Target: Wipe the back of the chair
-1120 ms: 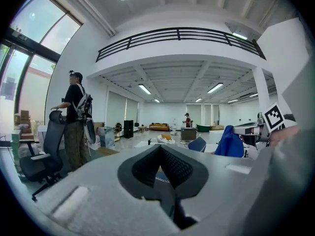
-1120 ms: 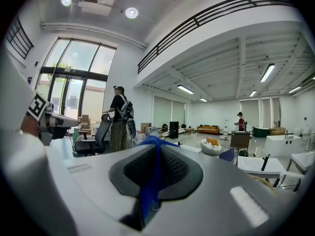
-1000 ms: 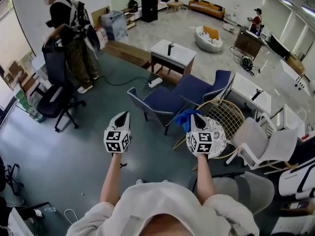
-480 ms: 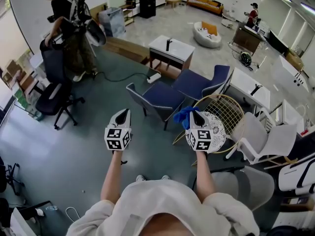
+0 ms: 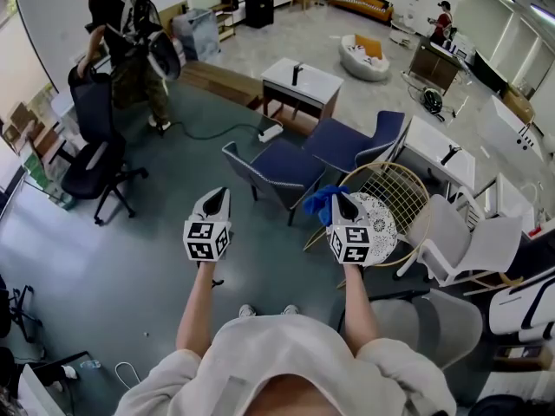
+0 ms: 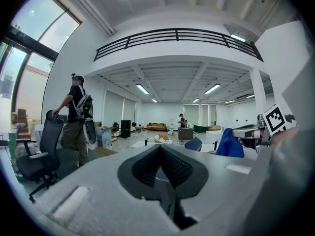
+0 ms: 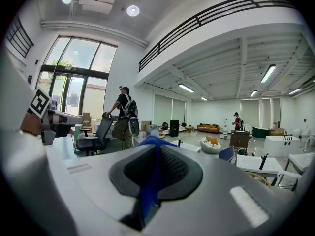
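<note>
— Grip of left claw (image 5: 218, 200) (image 6: 160, 149)?
— Shut tight, nothing between.
— And right claw (image 5: 341, 200) (image 7: 156, 146)?
— Closed on a blue cloth (image 5: 318, 204) (image 7: 149, 183), bunched left of the tip.
— And the chair (image 5: 395, 199)?
— Wire-backed, just beyond right claw, to its right.
— Labels?
— Square black-and-white markers (image 5: 206, 240) on both.

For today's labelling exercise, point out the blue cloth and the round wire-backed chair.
blue cloth (image 5: 317, 204): head view, on its bunched left end.
wire-backed chair (image 5: 401, 199): head view, on the mesh of its round back.
</note>
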`<state>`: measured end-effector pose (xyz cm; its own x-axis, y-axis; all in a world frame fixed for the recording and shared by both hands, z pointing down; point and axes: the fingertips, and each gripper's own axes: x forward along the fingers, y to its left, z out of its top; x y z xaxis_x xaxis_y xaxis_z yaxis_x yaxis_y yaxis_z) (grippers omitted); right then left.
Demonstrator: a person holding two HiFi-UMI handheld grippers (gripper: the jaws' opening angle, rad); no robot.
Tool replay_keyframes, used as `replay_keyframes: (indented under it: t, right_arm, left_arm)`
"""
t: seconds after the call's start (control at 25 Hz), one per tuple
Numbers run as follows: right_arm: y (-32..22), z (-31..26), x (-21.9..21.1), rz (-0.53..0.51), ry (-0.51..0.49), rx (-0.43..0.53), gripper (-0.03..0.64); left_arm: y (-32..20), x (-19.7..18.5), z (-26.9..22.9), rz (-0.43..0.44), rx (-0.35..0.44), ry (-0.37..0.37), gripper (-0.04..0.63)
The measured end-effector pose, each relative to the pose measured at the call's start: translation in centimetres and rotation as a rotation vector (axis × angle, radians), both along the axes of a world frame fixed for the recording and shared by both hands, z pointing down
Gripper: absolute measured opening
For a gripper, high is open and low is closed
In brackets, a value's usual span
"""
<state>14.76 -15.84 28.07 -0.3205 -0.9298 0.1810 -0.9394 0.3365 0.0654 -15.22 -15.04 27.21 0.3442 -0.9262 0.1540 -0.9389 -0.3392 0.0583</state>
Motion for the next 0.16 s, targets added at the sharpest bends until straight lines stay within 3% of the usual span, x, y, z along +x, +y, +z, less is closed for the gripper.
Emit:
replay_keyframes:
  t: [0.16]
  right_arm:
    - [0.21,0.37,-0.48,-0.009,0.012,-0.011,0.023]
  left_arm:
    - [0.14,-0.47,0.29,-0.005,-0.011,0.017,-0.002]
